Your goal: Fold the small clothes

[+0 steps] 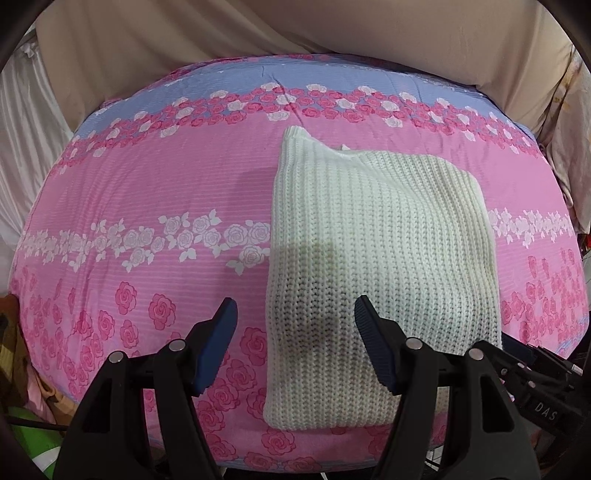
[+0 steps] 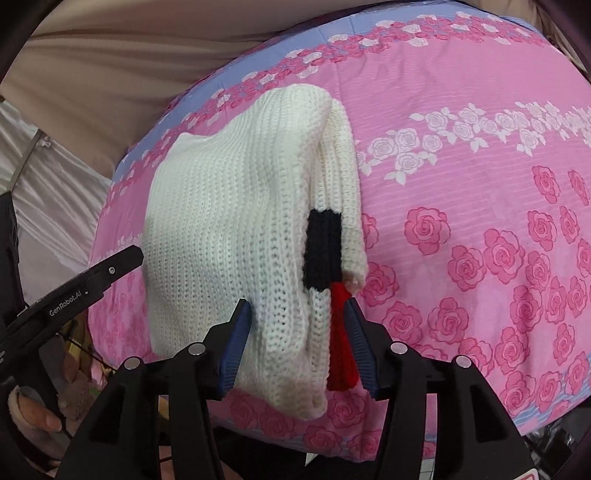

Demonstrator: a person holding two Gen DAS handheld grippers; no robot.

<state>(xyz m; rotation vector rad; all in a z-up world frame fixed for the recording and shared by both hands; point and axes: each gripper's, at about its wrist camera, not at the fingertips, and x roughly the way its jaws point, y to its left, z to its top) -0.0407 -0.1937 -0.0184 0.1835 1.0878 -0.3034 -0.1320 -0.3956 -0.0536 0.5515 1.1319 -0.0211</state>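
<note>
Right gripper (image 2: 297,347): its blue-padded jaws are standing about half apart, straddling the near right edge of the sweater; the knit and the red band are lying between the pads, but whether the pads are pressing on them is hard to tell, as a gap seems to be showing on each side.
Left gripper (image 1: 295,343): its fingers are standing wide and holding nothing, hovering over the sweater's near left edge; their tips are casting a dim shadow on the knit.
Folded sweater (image 1: 373,254): a cream ribbed knit, lying folded into a rough rectangle on the bedspread, near its front edge; its underside and inner layers are hidden.
Red band (image 2: 341,343): peeking out along the folded right side, its lower end partly covered by the right pad.
Black band (image 2: 321,249): sitting just beyond the red one, tucked between knit layers.
Floral bedspread (image 1: 147,206): pink with rose rows and a lilac stripe at the far side, bulging under the fisheye lens.
Beige drape (image 1: 258,29): hanging behind the bed, its top being cut off.
Person's fingers (image 2: 35,421): showing at the lower left corner of the right wrist view, mostly cropped.
</note>
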